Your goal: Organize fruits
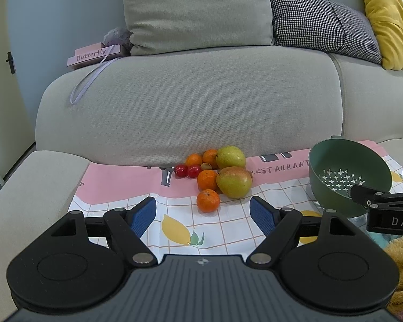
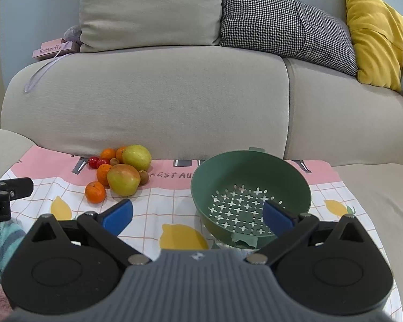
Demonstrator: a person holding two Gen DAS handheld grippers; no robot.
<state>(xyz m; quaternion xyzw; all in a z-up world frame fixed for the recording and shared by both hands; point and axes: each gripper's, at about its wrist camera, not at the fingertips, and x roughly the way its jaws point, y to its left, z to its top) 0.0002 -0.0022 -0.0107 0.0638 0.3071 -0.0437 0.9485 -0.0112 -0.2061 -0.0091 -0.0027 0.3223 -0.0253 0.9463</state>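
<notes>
A heap of fruit lies on a patterned cloth (image 1: 115, 185) spread over the sofa seat: two yellow-green pears (image 1: 233, 182) (image 2: 123, 179), several oranges (image 1: 208, 200) (image 2: 95, 192), two red cherry tomatoes (image 1: 186, 171) and small brown kiwis (image 2: 143, 177). To its right a green perforated colander (image 2: 295, 182) (image 1: 335, 158) sits tilted and holds nothing. My left gripper (image 1: 202, 213) stands open just in front of the nearest orange. My right gripper (image 2: 198, 216) is open in front of the colander's near rim. Neither holds anything.
The grey sofa backrest (image 1: 190, 107) rises right behind the fruit. Cushions sit on top: grey (image 2: 150, 10), houndstooth (image 2: 284, 24), yellow (image 2: 376, 35). A pink "Butterfly" box (image 1: 94, 55) with a ribbon rests at the upper left. The sofa armrest (image 1: 27, 187) borders the cloth's left side.
</notes>
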